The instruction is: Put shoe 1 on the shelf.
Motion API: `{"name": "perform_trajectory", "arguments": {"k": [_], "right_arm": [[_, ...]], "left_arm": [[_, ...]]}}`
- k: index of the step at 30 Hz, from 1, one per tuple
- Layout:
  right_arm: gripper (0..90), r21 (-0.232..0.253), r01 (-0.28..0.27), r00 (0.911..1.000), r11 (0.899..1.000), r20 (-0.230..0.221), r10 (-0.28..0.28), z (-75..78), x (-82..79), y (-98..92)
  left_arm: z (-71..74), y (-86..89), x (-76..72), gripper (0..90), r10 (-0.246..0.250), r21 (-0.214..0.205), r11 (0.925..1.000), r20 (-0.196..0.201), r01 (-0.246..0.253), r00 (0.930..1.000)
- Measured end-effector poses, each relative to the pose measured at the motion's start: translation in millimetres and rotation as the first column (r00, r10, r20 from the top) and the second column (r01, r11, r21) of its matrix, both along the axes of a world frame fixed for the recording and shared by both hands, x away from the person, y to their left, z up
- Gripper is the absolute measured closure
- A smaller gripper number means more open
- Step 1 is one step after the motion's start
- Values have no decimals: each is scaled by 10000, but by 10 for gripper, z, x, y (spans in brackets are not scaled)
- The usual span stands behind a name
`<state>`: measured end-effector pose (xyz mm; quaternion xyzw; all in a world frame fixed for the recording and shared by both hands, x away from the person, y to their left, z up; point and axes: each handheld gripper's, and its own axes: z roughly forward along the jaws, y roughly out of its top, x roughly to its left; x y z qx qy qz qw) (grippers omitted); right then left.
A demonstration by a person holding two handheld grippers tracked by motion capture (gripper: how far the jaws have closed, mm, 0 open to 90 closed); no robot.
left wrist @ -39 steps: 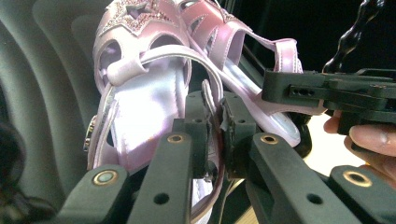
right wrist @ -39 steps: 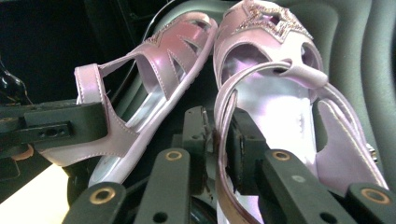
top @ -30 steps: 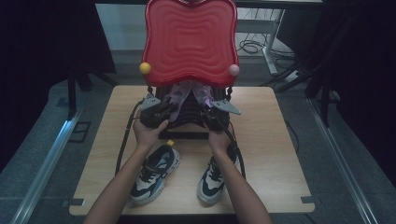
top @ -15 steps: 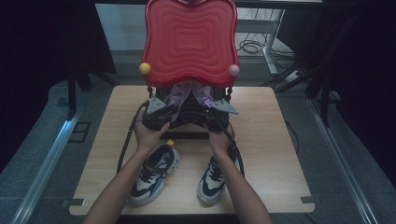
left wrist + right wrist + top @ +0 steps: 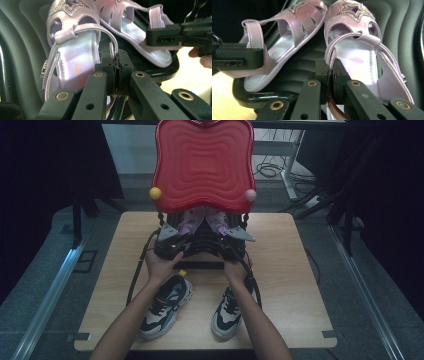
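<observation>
Two lilac sandals with glittery star fronts lie side by side on a black ribbed shelf [image 5: 202,247] under a red wavy panel [image 5: 202,162]. My left gripper [image 5: 183,235] is shut on the thin heel strap of the left sandal [image 5: 189,222]; in the left gripper view the jaws [image 5: 116,60] pinch that strap of the sandal [image 5: 72,55]. My right gripper [image 5: 223,234] is shut on the heel strap of the right sandal [image 5: 218,221], seen pinched in the right gripper view [image 5: 329,67] with the sandal [image 5: 359,52] beyond.
A pair of grey and white sneakers [image 5: 166,307] [image 5: 230,312] stands on the wooden table [image 5: 295,285] in front of the rack, under the forearms. A yellow ball [image 5: 155,193] and a pink ball [image 5: 250,195] sit at the red panel's lower corners.
</observation>
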<state>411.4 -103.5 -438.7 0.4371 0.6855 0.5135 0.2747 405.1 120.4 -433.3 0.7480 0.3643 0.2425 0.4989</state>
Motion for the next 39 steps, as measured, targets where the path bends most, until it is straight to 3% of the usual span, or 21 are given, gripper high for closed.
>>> {"name": "perform_trajectory", "arguments": {"k": [3, 10, 15, 18, 27, 39], "right_arm": [[865, -204, 37, 10000, 9998, -38, -38, -12, 2, 20], [825, -25, -58, 9994, 10000, -346, 57, -34, 26, 0], [713, 385, -222, 9982, 9990, -546, 242, -38, 26, -45], [654, 684, -232, 9988, 9974, -420, 261, -15, -6, -72], [603, 1303, -321, 9992, 9909, -209, 351, 46, -80, -167], [597, 1893, -729, 9971, 9792, -67, 755, 143, -240, -290]], "left_arm": [[-2, -20, 1, 866, 81, -30, 10000, -30, -81, 10000], [-8, -22, 24, 845, -18, -146, 9999, -343, 13, 9994], [-41, 35, 62, 707, -211, -817, 9966, -901, 137, 9957], [-37, 51, 51, 612, -219, -1090, 9940, -933, 117, 9954], [82, 142, -18, 514, -355, -1979, 9801, -921, 166, 9951], [148, 320, -164, 499, -815, -2803, 9586, -1043, 493, 9912]]}}
